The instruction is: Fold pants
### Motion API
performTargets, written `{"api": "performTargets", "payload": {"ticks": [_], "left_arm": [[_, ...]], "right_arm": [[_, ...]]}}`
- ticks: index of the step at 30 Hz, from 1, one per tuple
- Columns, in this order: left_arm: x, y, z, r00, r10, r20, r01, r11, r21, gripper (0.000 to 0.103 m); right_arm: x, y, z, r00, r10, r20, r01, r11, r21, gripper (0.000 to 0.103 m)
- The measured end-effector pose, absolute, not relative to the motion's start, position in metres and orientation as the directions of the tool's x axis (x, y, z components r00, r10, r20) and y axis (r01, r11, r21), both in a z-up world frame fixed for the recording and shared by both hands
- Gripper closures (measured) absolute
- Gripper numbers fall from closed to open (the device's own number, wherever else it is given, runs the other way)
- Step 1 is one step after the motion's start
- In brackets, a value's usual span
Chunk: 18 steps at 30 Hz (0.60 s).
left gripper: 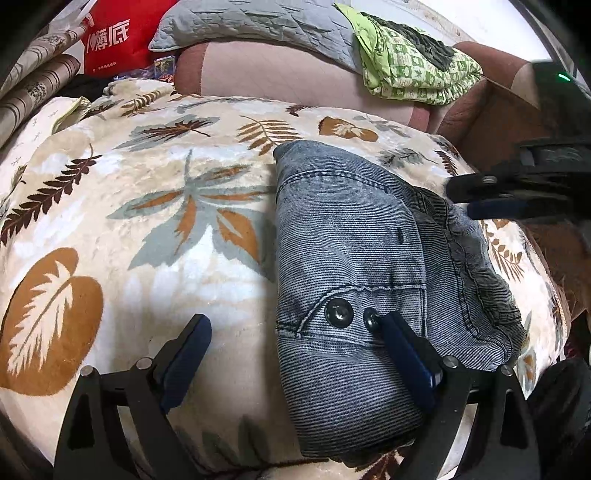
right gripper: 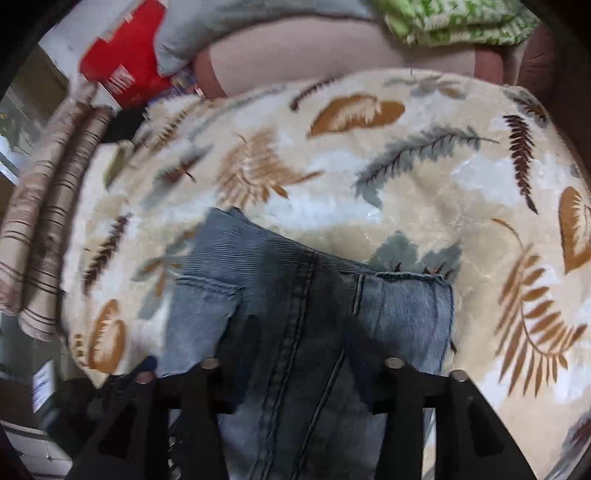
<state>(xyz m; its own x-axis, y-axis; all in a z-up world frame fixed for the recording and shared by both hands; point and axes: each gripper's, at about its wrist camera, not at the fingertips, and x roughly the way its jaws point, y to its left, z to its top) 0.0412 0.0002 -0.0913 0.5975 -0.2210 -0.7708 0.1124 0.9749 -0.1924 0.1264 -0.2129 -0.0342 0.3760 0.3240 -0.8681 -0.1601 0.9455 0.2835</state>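
Blue denim pants (left gripper: 354,266) lie folded into a compact bundle on a cream blanket with leaf print (left gripper: 155,229). My left gripper (left gripper: 291,332) is open and empty at the bundle's near edge, its right finger (left gripper: 402,354) resting on the denim beside two dark snap buttons (left gripper: 339,312). My right gripper (left gripper: 476,199) shows at the bundle's far right side in the left wrist view. In the right wrist view the right gripper (right gripper: 299,339) is open over the pants (right gripper: 295,295), with denim lying between its blurred fingers.
A pink cushion (left gripper: 280,74) with a grey quilted pillow (left gripper: 258,22) and a green patterned cloth (left gripper: 413,62) lies behind the blanket. A red bag (left gripper: 118,33) and striped fabric (left gripper: 37,77) sit at the far left.
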Motion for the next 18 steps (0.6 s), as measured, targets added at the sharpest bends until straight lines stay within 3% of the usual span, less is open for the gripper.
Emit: {"api": "performTargets", "payload": {"ticks": [3,5,12,18], "left_arm": [[0.040,0.000,-0.092,0.597,-0.222,-0.771,0.112,0.975,-0.193,0.009],[0.040,-0.001,-0.092,0.596,-0.220,-0.772,0.115,0.975,-0.189,0.009],[0.040,0.002,-0.091,0.589,-0.226,-0.776,0.116,0.974,-0.196,0.009],[0.039,0.001,-0.090,0.584,-0.227,-0.779,0.119,0.974,-0.195,0.009]], "right_arm": [[0.112,-0.230,-0.052,0.388,0.274,-0.880,-0.101,0.962,0.255,0.034],[0.111,-0.234,-0.095,0.272,0.238,-0.933,-0.099,0.971,0.219,0.034],[0.075,-0.223,-0.043,0.433,0.241,-0.868,-0.135,0.970,0.202,0.034],[0.043,-0.207,-0.088,0.400,0.139,-0.906,-0.176,0.982,0.073,0.028]]}}
